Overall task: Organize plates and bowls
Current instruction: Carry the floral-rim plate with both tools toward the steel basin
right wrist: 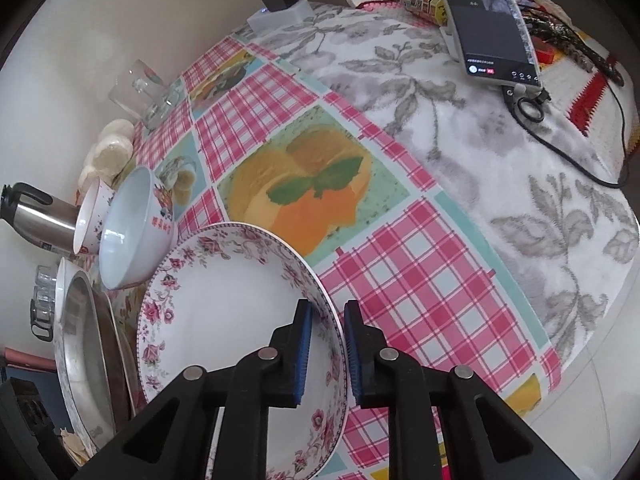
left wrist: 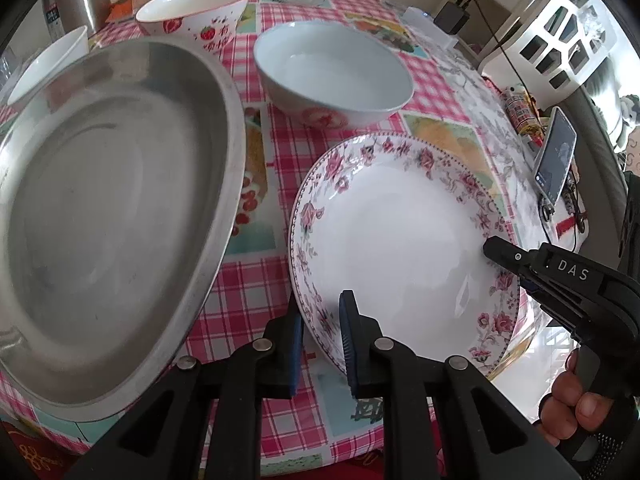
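Porcelain floral plate sits at the table's near edge. Left gripper and right gripper each straddle opposite rims, jaws narrowly parted, apparently for a two-sided lift toward the steel pan.

1. Setting: domestic dining area.
2. Worktop: covered with pink-check fruit-print oilcloth and a grey floral cloth.
3. Household tableware present: floral plate, strawberry bowl, steel basin.
4. Also present: metal kettle, propped smartphone, white laundry basket.
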`<state>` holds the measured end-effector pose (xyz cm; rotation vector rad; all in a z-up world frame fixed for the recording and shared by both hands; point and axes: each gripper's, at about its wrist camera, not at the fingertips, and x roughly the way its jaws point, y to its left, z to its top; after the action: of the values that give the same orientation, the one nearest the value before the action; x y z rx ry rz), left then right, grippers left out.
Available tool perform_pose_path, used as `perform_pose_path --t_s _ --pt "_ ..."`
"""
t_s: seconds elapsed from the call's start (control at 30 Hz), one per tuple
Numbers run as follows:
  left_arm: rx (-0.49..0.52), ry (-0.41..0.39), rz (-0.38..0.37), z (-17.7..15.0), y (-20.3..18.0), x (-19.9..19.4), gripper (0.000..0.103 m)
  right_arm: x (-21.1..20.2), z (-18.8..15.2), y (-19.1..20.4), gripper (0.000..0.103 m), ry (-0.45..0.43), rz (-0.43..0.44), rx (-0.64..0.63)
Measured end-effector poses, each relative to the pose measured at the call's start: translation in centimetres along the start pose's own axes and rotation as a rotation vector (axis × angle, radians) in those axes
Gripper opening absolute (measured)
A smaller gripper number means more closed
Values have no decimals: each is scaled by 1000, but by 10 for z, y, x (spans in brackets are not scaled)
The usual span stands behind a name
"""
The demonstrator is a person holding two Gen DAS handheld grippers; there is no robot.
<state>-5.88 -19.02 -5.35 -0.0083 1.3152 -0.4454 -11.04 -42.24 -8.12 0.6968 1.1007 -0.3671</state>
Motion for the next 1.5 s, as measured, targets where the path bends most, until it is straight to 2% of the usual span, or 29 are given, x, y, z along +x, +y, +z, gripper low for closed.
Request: perform_pose_path --t_s 0.2,0.33,1.0,1.13,1.27,1.5 --pt "-24 -47 -44 4 4 -11 18 -19 -1 8 16 -70 19 -54" --pt "-26 -59 -55 6 6 -14 18 -19 -2 6 11 -62 13 -41" --pt "9 -112 -60 10 7 -25 18 -32 -4 9 11 -95 15 -64" --pt "17 -77 -51 9 4 -17 18 -27 -6 7 11 -66 -7 -49" --pt "5 -42 -52 9 4 -8 18 -11 -7 -6 10 7 -17 8" --pt "20 -67 -6 17 -4 0 18 -3 -1 -7 15 15 -41 4"
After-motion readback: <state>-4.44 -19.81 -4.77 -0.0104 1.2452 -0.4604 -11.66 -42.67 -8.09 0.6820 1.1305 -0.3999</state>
